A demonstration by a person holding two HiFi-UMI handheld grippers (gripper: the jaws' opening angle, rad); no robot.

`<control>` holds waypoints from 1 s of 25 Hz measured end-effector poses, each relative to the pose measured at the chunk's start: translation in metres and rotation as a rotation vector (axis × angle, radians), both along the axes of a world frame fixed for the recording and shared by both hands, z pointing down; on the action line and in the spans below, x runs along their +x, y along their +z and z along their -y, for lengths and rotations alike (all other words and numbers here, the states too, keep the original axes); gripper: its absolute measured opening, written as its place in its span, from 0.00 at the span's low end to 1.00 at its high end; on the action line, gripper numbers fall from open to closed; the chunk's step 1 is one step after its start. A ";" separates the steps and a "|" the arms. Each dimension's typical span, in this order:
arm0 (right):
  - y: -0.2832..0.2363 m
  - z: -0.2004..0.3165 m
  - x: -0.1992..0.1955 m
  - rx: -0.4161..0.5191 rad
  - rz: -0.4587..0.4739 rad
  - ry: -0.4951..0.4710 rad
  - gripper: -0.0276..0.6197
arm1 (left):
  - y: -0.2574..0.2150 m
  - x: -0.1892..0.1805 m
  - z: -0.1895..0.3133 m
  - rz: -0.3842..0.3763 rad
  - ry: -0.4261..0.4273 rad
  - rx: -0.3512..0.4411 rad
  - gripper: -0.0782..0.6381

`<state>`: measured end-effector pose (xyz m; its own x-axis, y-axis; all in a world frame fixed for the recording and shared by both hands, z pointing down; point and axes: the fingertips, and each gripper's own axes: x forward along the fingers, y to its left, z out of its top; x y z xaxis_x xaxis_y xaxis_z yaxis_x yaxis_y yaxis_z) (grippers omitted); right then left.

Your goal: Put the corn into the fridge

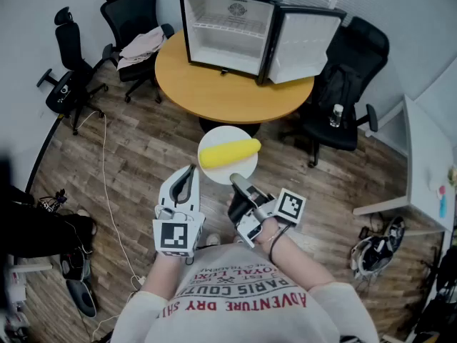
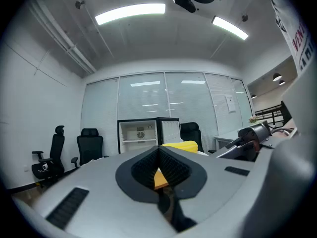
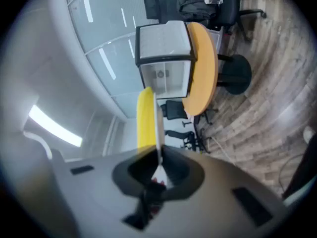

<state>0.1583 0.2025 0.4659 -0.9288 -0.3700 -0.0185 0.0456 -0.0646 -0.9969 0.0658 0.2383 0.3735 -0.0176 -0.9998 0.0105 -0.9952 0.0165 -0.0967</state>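
Round wooden table [image 1: 228,95], open fridge [image 1: 228,27]; right fingers [image 1: 241,186] clamp white plate [image 1: 221,136] bearing corn [image 1: 228,153]; left fingers [image 2: 176,168] clenched.

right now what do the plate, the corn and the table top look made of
Plate: plain white, thin edge; ceramic or plastic, can't tell.
Corn: uniformly yellow and smooth, likely a plastic toy.
Table top: orange-tan, even sheen, probably wood laminate.

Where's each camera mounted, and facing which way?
Head view: on the head, steeply down at fridge and table; shows left gripper, right gripper, shirt.
Left gripper view: on that gripper, forward toward the fridge; shows its closed jaws.
Right gripper view: on that gripper, rolled sideways; shows jaws gripping the plate.
Shared: all see corn and fridge.
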 end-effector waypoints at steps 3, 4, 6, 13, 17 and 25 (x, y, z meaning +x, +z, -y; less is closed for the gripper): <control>0.001 0.000 -0.003 -0.002 0.003 -0.002 0.10 | 0.002 0.001 0.001 -0.035 -0.005 -0.005 0.14; 0.001 0.000 -0.003 -0.001 0.004 -0.003 0.10 | 0.003 0.001 0.001 -0.039 -0.006 -0.009 0.14; 0.002 0.000 -0.006 0.001 -0.001 -0.006 0.10 | 0.006 -0.002 0.000 -0.039 -0.007 -0.013 0.14; 0.003 -0.001 -0.011 0.035 -0.044 -0.013 0.10 | 0.008 -0.006 -0.002 -0.050 -0.003 -0.015 0.14; 0.002 -0.007 -0.039 0.044 -0.050 -0.006 0.10 | 0.011 -0.036 -0.009 -0.027 0.013 -0.007 0.14; 0.006 -0.006 -0.080 0.030 -0.062 0.005 0.10 | 0.016 -0.078 -0.013 -0.055 0.007 -0.017 0.14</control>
<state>0.0787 0.2083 0.4722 -0.9267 -0.3747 0.0278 -0.0159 -0.0347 -0.9993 -0.0126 0.2510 0.3891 -0.0097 -0.9996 0.0279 -0.9991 0.0085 -0.0417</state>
